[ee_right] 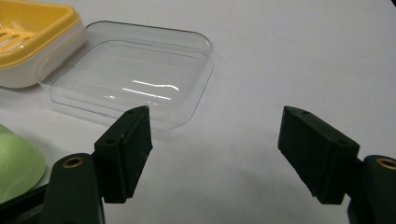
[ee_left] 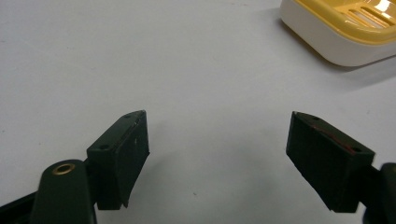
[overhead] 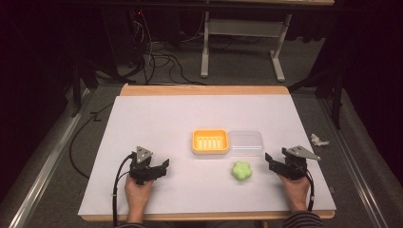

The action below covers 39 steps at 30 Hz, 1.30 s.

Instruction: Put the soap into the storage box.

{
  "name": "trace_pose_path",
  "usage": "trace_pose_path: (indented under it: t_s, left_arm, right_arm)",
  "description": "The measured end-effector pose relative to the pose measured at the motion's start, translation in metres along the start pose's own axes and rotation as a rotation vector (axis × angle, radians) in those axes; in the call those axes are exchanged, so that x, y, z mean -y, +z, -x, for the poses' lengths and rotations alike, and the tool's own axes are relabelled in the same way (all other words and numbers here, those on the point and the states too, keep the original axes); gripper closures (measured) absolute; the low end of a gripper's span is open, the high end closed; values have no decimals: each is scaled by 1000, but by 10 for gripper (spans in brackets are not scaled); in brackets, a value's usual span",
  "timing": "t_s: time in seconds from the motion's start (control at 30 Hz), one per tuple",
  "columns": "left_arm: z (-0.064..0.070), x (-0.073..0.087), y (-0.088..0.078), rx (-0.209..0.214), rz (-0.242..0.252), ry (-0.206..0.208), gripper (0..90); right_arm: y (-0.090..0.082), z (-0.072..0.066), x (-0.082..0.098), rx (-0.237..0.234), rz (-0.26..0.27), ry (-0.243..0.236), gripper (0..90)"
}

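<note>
A yellow soap dish (overhead: 210, 141) with a white base sits at the middle of the white table cover, and a clear plastic lid (overhead: 246, 143) lies against its right side. A green flower-shaped soap (overhead: 241, 170) rests in front of the lid. My left gripper (overhead: 165, 166) stands open near the front left, with nothing between its jaws; its own view has the dish's corner (ee_left: 341, 32) at the top right. My right gripper (overhead: 269, 159) is open to the right of the soap, jaws empty. In its view lie the lid (ee_right: 135, 74), the dish (ee_right: 32, 37) and the soap's edge (ee_right: 16, 163).
The white cover (overhead: 157, 118) lies over a wooden table whose far edge (overhead: 204, 90) shows bare. A crumpled white scrap (overhead: 319, 140) lies on the floor at the right. Cables (overhead: 157, 59) and a desk frame (overhead: 242, 33) stand beyond the table.
</note>
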<state>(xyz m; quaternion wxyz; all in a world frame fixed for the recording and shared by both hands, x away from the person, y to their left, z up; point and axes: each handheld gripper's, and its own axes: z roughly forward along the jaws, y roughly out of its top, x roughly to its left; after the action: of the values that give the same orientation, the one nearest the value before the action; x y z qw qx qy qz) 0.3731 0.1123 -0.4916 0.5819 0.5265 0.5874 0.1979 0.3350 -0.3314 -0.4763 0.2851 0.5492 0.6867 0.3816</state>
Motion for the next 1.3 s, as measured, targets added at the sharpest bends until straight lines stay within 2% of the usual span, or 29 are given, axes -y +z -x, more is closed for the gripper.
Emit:
trace_pose_path:
  t_s: [0.37,0.57,0.9,1.03,1.3]
  left_arm:
    - [0,0,0,-1,3,0,216]
    - [0,0,0,-2,0,2,216]
    - [0,0,0,-5,1,0,216]
    - [0,0,0,-4,0,0,216]
    - [0,0,0,-4,-4,2,216]
  right_arm:
    - [0,0,-1,-4,-1,1,252]
    - [-2,0,0,2,16,7,237]
    - [-6,-1,1,-10,0,6,226]
    - [-8,0,1,-47,-6,9,192]
    - [-17,0,2,-79,-2,-8,157]
